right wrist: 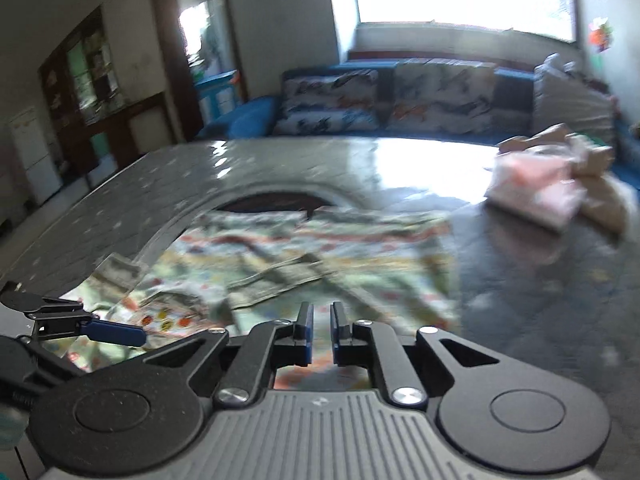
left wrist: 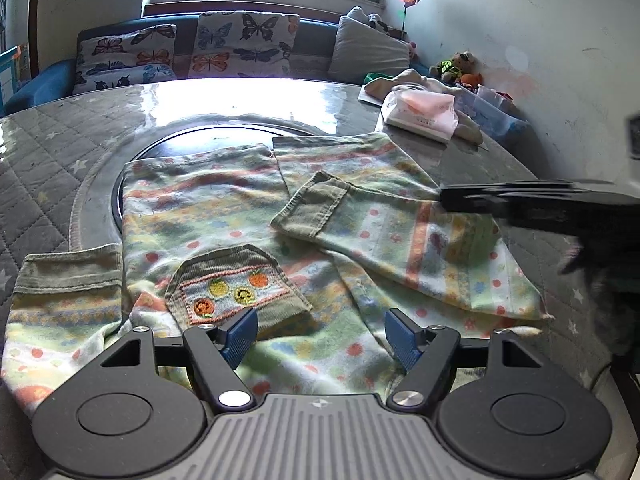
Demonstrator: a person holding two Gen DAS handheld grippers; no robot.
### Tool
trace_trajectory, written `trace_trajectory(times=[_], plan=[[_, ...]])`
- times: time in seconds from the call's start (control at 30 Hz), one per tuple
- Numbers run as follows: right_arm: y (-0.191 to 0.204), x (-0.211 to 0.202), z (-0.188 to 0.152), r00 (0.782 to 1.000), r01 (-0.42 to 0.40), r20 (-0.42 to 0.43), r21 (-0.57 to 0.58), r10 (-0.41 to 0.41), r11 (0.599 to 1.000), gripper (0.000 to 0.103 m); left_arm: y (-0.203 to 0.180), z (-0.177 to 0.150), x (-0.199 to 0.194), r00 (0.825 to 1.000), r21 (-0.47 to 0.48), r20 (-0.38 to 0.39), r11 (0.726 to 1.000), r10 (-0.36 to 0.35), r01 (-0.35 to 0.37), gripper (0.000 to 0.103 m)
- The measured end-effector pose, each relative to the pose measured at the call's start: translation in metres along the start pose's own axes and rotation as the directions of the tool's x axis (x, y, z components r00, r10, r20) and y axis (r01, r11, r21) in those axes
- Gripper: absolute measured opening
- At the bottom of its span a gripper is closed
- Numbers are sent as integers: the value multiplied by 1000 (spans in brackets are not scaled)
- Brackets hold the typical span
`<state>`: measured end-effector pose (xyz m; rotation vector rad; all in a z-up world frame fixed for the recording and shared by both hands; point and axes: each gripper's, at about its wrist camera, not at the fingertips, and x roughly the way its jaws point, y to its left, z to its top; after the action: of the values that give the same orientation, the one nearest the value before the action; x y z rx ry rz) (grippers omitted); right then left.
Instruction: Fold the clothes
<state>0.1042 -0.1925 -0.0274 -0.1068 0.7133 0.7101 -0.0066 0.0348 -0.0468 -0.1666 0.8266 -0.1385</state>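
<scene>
A small patterned garment (left wrist: pixel 248 216) in green, orange and white lies spread on the table, with olive cuffs and a chest pocket (left wrist: pixel 236 284) with embroidered faces. Its right sleeve (left wrist: pixel 400 236) is folded across the body; its left sleeve (left wrist: pixel 60 300) lies out to the left. My left gripper (left wrist: pixel 322 338) is open just above the garment's near edge, holding nothing. My right gripper (right wrist: pixel 321 326) has its jaws nearly closed with a narrow empty gap, above the garment (right wrist: pixel 300 248). It shows blurred at the right of the left wrist view (left wrist: pixel 532 204). The left gripper's finger (right wrist: pixel 116 332) shows at the left.
The table (left wrist: pixel 56 152) has a quilted grey cover and a dark round centre (left wrist: pixel 168 144). A pink tissue pack (left wrist: pixel 424 114) and beige cloth lie at its far right, by a plastic box (left wrist: pixel 496 112). A sofa with butterfly cushions (left wrist: pixel 244 44) stands behind. A wall is at right.
</scene>
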Motion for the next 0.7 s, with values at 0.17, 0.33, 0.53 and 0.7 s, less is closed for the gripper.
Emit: trace_trajectory(times=[0.17,0.33,0.53,0.7], plan=[[38,38,3,995,-89,-62,-71,84,994,25,5,-7,-4,1000,-14,-5,1000,3,-3,73],[64,71,9,988,-113,-129,-179,90,977,32,9,-13,-5,1000,-30,-11,1000,2,-3,74],[76,82,5,991,-53,-132,-270,17,961,18,11,-14,-6,1000,-35,-6,999,-5,5,76],[62,66,13,997,-46,-76,-186,32,982,3,8,-12,-7,1000,-26,0,1000,-7,7,76]])
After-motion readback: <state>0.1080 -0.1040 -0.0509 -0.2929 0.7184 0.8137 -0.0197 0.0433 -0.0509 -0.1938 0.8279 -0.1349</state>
